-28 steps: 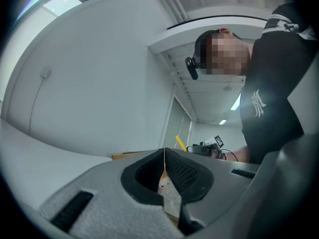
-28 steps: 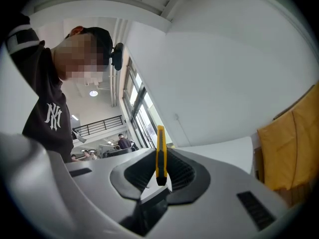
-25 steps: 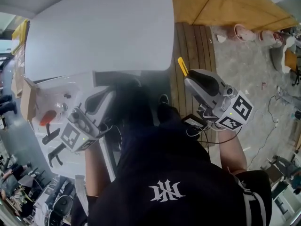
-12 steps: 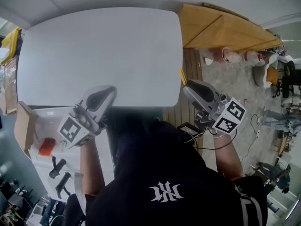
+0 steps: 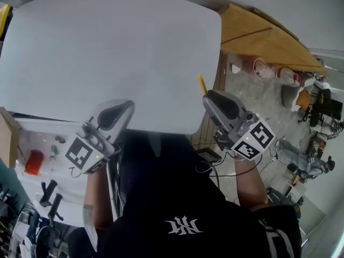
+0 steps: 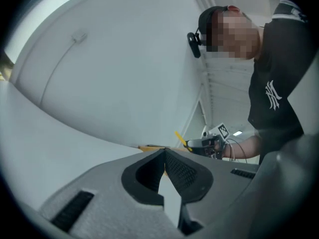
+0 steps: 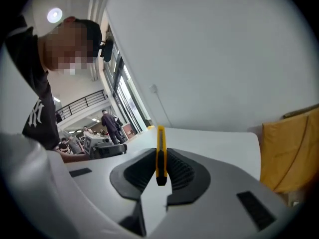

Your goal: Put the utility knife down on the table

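A yellow utility knife (image 7: 160,153) stands clamped on edge between my right gripper's (image 7: 160,159) jaws, and its tip pokes out past them. In the head view the right gripper (image 5: 207,97) hangs at the near right corner of the white table (image 5: 107,52), with the knife (image 5: 202,84) pointing over the table edge. My left gripper (image 5: 127,105) hovers at the table's near edge, shut with nothing in it. The left gripper view shows its own jaws (image 6: 163,157) closed together, with the right gripper (image 6: 207,143) and knife (image 6: 180,138) far off.
Tan wooden panels (image 5: 258,31) lean beyond the table's right side, with pots (image 5: 263,66) on the floor near them. A white cart (image 5: 48,144) at my left carries an orange item (image 5: 34,162) and black handles (image 5: 48,193). Cables hang from the right gripper.
The head view has swung forward, so the table fills more of the picture. Both grippers have come up to the table's near edge. The right one still holds the knife.
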Demonstrator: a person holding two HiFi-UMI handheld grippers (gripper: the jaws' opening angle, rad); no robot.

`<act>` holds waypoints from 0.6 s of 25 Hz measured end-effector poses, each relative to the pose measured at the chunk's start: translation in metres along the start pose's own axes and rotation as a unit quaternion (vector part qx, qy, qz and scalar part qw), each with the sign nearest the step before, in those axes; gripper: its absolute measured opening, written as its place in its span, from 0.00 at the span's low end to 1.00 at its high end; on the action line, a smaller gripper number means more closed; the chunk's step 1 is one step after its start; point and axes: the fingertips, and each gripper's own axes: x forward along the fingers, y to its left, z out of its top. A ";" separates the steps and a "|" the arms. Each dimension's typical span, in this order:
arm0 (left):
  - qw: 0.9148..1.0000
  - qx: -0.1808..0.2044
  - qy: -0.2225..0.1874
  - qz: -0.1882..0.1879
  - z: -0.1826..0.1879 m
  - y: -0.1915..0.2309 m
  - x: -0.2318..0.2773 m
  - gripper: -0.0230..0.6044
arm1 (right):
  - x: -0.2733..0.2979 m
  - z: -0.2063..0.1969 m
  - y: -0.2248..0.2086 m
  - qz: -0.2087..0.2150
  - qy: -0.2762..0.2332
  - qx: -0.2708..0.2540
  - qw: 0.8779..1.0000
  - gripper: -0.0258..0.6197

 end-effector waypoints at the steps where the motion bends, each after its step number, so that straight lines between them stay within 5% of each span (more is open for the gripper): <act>1: 1.000 -0.010 0.003 0.018 -0.007 0.006 0.009 0.05 | 0.011 -0.008 -0.019 -0.001 0.016 -0.003 1.000 0.13; 6: 0.996 -0.015 0.054 0.072 -0.073 0.054 0.073 0.05 | 0.073 -0.051 -0.128 -0.015 0.065 -0.026 0.997 0.13; 10: 0.995 -0.008 0.048 0.092 -0.101 0.079 0.088 0.05 | 0.110 -0.096 -0.156 -0.040 0.120 -0.085 0.988 0.13; 15: 0.992 0.026 0.092 0.079 -0.136 0.091 0.112 0.05 | 0.133 -0.124 -0.176 -0.043 0.190 -0.151 0.969 0.13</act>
